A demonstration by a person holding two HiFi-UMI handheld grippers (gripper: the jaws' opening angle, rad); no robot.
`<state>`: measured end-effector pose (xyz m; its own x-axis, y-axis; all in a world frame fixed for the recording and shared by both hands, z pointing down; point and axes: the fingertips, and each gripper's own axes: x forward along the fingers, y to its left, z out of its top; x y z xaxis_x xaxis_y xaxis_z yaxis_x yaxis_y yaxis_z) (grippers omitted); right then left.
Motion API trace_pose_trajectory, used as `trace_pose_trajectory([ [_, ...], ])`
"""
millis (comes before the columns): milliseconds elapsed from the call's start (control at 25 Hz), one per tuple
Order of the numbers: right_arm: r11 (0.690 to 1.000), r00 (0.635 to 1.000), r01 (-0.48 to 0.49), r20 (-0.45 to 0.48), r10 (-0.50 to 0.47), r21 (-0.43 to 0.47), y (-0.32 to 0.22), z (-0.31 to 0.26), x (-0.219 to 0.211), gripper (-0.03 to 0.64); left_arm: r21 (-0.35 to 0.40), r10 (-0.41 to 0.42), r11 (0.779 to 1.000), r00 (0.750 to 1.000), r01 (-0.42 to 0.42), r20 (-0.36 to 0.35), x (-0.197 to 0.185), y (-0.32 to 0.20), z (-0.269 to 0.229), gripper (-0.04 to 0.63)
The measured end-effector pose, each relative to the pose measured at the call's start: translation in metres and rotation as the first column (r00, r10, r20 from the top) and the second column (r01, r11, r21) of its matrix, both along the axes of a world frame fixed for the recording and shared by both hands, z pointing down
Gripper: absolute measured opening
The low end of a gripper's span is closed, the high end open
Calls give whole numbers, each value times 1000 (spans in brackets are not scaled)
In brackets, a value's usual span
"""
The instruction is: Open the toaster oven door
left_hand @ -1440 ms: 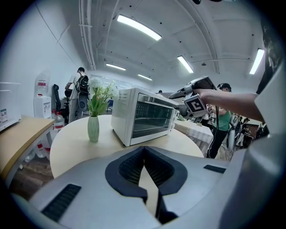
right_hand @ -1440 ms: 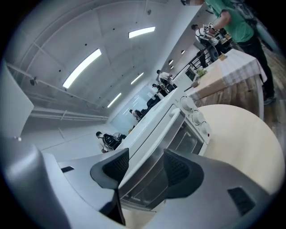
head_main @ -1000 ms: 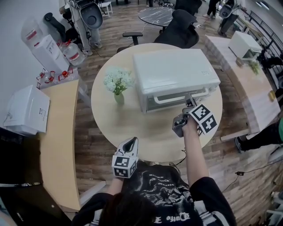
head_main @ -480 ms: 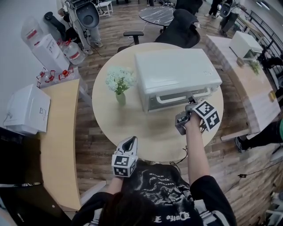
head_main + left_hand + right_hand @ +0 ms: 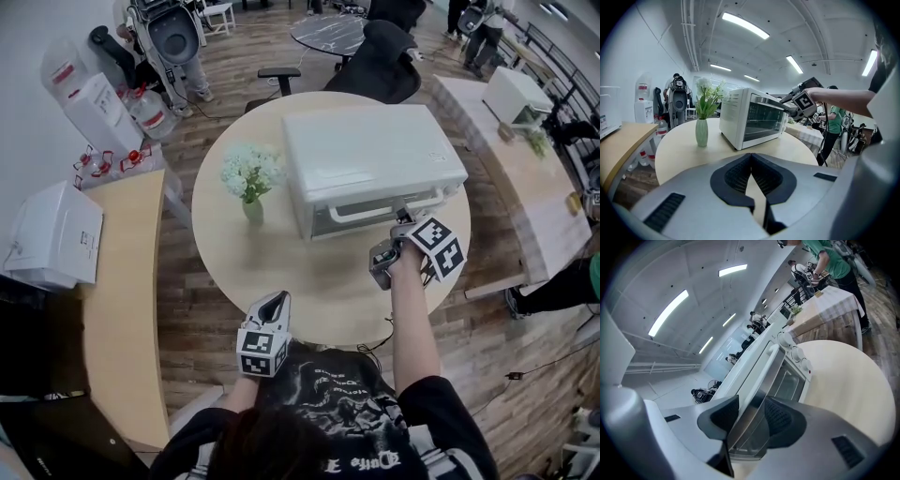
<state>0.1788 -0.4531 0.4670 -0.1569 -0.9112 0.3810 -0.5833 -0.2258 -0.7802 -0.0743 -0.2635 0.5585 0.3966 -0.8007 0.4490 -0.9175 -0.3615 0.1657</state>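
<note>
A white toaster oven (image 5: 370,155) stands on the far half of the round table (image 5: 309,281), its glass door facing me. My right gripper (image 5: 403,216) reaches the right end of the door handle (image 5: 375,204). In the right gripper view the handle bar (image 5: 754,394) runs between the two pads and fills the gap, so my right gripper (image 5: 747,418) is shut on it. The door looks closed or barely ajar. My left gripper (image 5: 278,300) hovers at the table's near edge, well away from the oven (image 5: 750,117), and its pads (image 5: 751,157) meet with nothing between them.
A green vase of white flowers (image 5: 251,183) stands left of the oven. A curved wooden desk (image 5: 122,281) with a white box (image 5: 56,234) is at the left. A black office chair (image 5: 380,61) is behind the table, and a long table (image 5: 525,187) is to the right.
</note>
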Motion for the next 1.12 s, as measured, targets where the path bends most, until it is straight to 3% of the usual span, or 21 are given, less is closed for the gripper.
trace_pose_trajectory([
  [400, 1000, 1000, -11, 29, 11, -5, 19, 10, 2, 176, -11, -16, 1000, 1000, 16, -7, -9, -3, 8, 20],
  [1120, 997, 997, 2, 83, 4, -71, 72, 32, 19, 154, -11, 10, 1000, 1000, -10, -8, 10, 6, 10, 20],
])
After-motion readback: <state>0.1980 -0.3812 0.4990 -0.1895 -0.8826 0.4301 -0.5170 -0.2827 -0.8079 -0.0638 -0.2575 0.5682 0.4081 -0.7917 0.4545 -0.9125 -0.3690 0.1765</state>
